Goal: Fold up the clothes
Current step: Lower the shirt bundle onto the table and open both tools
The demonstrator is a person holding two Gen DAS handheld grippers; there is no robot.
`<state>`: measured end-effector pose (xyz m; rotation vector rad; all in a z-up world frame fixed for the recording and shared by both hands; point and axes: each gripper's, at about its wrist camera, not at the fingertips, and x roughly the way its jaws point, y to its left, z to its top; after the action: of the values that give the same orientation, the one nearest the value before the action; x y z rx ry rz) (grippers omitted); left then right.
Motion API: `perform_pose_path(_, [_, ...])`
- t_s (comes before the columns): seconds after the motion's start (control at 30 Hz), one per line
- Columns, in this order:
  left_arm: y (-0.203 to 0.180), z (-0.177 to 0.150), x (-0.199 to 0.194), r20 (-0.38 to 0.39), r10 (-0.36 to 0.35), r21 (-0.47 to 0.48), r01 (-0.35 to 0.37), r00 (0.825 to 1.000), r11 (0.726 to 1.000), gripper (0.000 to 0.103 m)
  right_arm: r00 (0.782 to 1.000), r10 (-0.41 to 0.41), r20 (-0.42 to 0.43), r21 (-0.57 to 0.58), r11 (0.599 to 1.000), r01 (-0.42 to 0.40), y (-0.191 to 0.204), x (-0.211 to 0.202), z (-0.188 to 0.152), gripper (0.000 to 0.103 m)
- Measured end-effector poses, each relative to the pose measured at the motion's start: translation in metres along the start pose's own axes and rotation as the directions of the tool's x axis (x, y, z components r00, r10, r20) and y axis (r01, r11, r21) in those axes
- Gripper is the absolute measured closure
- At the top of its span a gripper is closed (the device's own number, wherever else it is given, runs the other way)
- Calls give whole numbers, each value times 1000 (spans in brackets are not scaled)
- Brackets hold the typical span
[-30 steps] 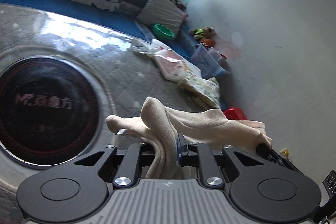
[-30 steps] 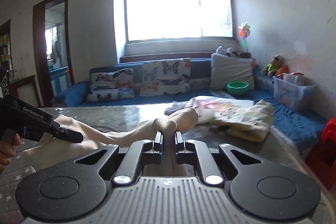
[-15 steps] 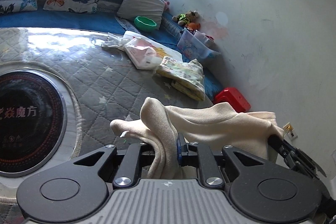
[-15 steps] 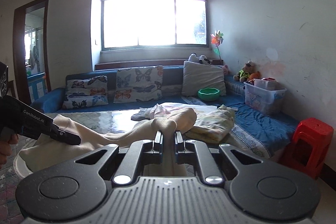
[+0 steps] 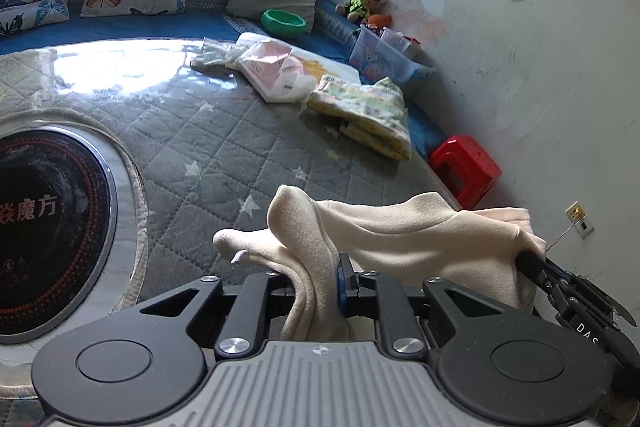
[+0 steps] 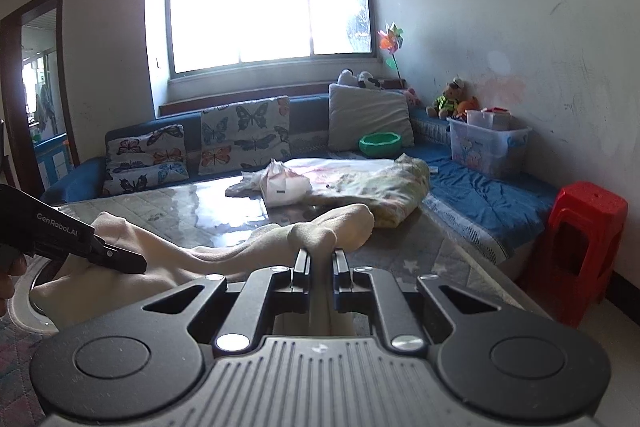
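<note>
Left tongs [image 5: 318, 281] pinched a bunched fold of the cream fleece garment [image 5: 400, 239], fabric wedged between the closed jaws and spilling over them. Right tongs [image 6: 320, 263] were pressed together on another bunch of the same garment [image 6: 224, 251], a rounded knob of cloth poking up just past the tips. The garment hung stretched between the two tongs above the surface [image 5: 224, 147], a grey quilted cover with stars under a glossy clear sheet. In the left wrist view the right tongs [image 5: 532, 267] bit the garment's far end at the right edge of frame. In the right wrist view the left tongs [image 6: 120, 261] came in from the left edge, a bit of the person's hand [image 6: 10, 267] behind them.

Open quilted area lay ahead of the garment. Further back, a folded yellow patterned blanket [image 5: 368, 115] sat at the right edge of the surface, with pink-white folded clothes [image 5: 276, 75] beside it. A round black inset [image 5: 44, 227] with a metal rim filled the left side. Past the right edge stood a red plastic stool [image 6: 576, 247] against the wall; a blue sofa [image 6: 480, 187] with butterfly pillows [image 6: 244, 135] ran along the far side.
</note>
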<state>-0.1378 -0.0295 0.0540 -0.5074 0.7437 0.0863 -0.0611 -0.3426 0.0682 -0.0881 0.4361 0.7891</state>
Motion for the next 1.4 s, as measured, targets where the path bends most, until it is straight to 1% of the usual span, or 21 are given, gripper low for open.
perform_pose_path(0.27, [10, -8, 22, -58, 35, -11, -36, 998, 999, 86, 996, -11, -88, 40, 999, 15, -11, 26, -24, 94])
perform_pose_path(0.37, [16, -10, 31, -81, 62, -20, -64, 995, 998, 80, 993, -19, -118, 41, 999, 24, -13, 35, -32, 94])
perform_pose_path(0.43, [21, -12, 34, -91, 78, -24, -81, 993, 996, 78, 990, -26, -137, 35, 999, 31, -13, 42, -37, 93])
perform_pose_path(0.47, [23, -12, 35, -94, 87, -26, -89, 992, 996, 72, 989, -27, -147, 34, 999, 32, -14, 44, -39, 93])
perform_pose_path(0.63, [32, -8, 35, -68, 138, -35, -141, 988, 989, 59, 985, -40, -166, 24, 999, 45, -16, 52, -42, 92])
perform_pose_path(0.67, [34, -7, 35, -60, 154, -33, -156, 986, 987, 58, 985, -46, -166, 21, 999, 50, -16, 53, -43, 91])
perform_pose_path(0.77, [37, -4, 35, -39, 201, -17, -201, 979, 979, 56, 982, -83, -169, 23, 996, 88, -19, 55, -42, 84])
perform_pose_path(0.83, [40, -2, 35, -41, 206, -24, -207, 978, 978, 56, 981, -97, -168, 38, 994, 105, -23, 56, -41, 84])
perform_pose_path(0.9, [39, 0, 34, -34, 198, -19, -198, 980, 980, 56, 982, -101, -160, 43, 993, 109, -25, 54, -39, 84])
perform_pose_path(1.03, [25, 3, 37, -18, 168, 30, -167, 986, 986, 56, 987, -67, -143, 35, 997, 73, -19, 55, -34, 83])
perform_pose_path(1.13, [10, 2, 44, -20, 148, 83, -146, 989, 986, 56, 987, -24, -157, 11, 1000, 26, -5, 67, -34, 82])
perform_pose_path(1.2, [3, 2, 51, -30, 142, 106, -138, 989, 985, 56, 986, -4, -165, -12, 1000, 2, 4, 74, -34, 79])
perform_pose_path(1.23, [0, 2, 55, -34, 145, 115, -141, 989, 983, 56, 986, 4, -169, -23, 1000, -8, 9, 78, -34, 77])
perform_pose_path(1.3, [-4, 2, 63, -39, 156, 135, -150, 987, 979, 56, 983, 24, -184, -37, 999, -31, 16, 86, -36, 76])
perform_pose_path(1.4, [-5, 4, 75, -51, 180, 159, -170, 982, 973, 56, 979, 26, -204, -56, 998, -38, 23, 97, -38, 75])
